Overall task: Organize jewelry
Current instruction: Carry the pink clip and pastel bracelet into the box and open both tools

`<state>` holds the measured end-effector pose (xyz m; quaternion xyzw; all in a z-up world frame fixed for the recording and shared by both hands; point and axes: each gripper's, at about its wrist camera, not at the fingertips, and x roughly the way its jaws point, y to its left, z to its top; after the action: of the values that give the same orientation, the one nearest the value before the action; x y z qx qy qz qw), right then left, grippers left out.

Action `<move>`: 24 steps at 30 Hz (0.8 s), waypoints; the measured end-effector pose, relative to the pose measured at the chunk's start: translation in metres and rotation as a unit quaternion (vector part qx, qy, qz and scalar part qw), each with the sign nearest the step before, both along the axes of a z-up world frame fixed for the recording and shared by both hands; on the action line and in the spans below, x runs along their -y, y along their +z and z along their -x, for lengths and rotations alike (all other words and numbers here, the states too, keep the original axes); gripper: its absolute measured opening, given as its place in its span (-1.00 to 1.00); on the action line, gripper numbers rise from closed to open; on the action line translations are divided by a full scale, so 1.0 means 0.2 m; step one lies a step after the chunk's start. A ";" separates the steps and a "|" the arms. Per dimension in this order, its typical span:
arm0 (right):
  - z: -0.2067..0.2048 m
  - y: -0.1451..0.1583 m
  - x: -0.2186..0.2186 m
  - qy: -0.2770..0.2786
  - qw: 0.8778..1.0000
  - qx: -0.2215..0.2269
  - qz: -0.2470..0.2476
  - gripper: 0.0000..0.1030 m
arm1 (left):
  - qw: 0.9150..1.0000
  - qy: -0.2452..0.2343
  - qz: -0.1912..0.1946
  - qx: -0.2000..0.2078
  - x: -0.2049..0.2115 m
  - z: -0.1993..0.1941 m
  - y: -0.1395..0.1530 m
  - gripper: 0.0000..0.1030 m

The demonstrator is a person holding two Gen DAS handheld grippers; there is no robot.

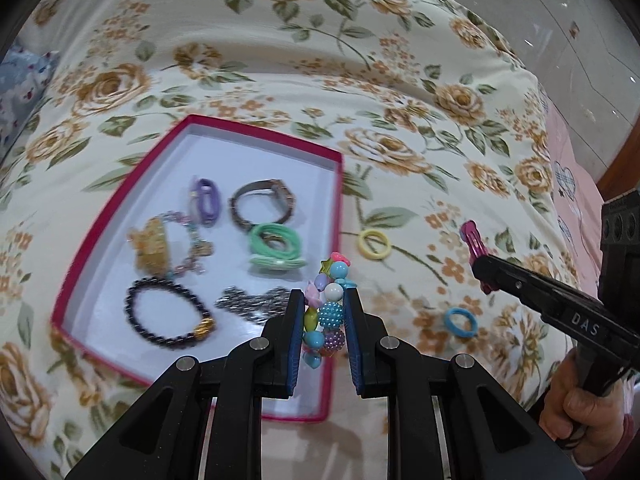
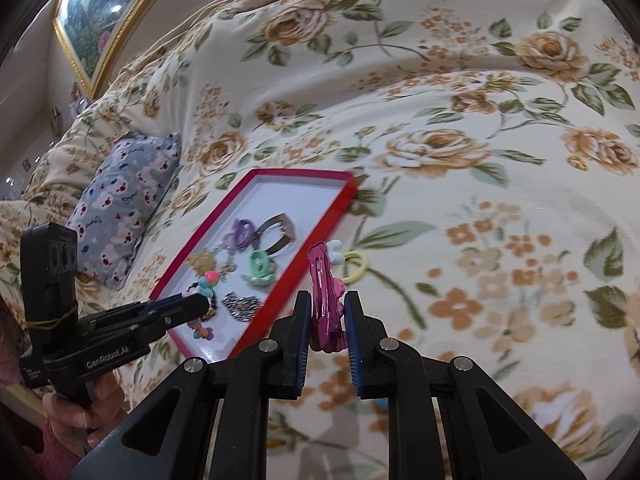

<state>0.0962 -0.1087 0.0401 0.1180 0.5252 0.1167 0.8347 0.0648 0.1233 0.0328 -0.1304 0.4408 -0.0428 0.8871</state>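
Both grippers are loaded here, above a floral bedspread (image 1: 280, 60). The landmark is the red-rimmed box (image 1: 256, 128), lying open on the bedspread with a white floor.

The left gripper (image 1: 323, 304) has its 2 fingers pinching a colourful bead bracelet (image 1: 326, 308), held over the box's near right corner. The beads run blue, white, purple and yellow-green, with a pink flower and a green star on top.

The right gripper (image 2: 327, 312) has its fingers clamped on a magenta hair clip (image 2: 322, 300), which stands nearly upright between the pads, just outside the box's right edge. A white bow-shaped piece sits at the clip's tip.

Inside the box: a purple hair tie (image 1: 206, 200) toward the far side, a dark watch-like band (image 1: 262, 206) right of it, green hair ties (image 1: 274, 246) stacked nearer, a gold hair claw (image 1: 152, 250) on the left side touching a pastel chain bracelet (image 1: 192, 240), a black bead bracelet (image 1: 172, 316) at the near left, and a silvery sparkly piece (image 1: 252, 300) beside it.

Outside the box, on the bedspread to its right, a yellow ring (image 1: 374, 244) lies close to the rim, and a blue ring (image 1: 461, 322) lies farther right. Left of the box sits a blue patterned pillow (image 2: 120, 200).
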 end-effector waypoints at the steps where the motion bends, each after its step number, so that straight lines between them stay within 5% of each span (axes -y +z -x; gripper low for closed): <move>1: 0.00 0.00 -0.02 0.004 1.000 -0.001 -0.001 -0.68 | 1.000 0.004 0.000 0.000 -0.02 0.01 0.00 -0.64; 24: -0.08 -0.11 -0.47 0.096 0.995 -0.023 -0.016 -0.68 | 0.996 0.093 -0.001 -0.007 -0.37 0.15 -0.03 -0.64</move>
<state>0.1121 -0.0140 0.0181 0.0830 0.5512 0.2016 0.8054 0.0351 0.1967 0.0273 -0.1699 0.4327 0.0408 0.8845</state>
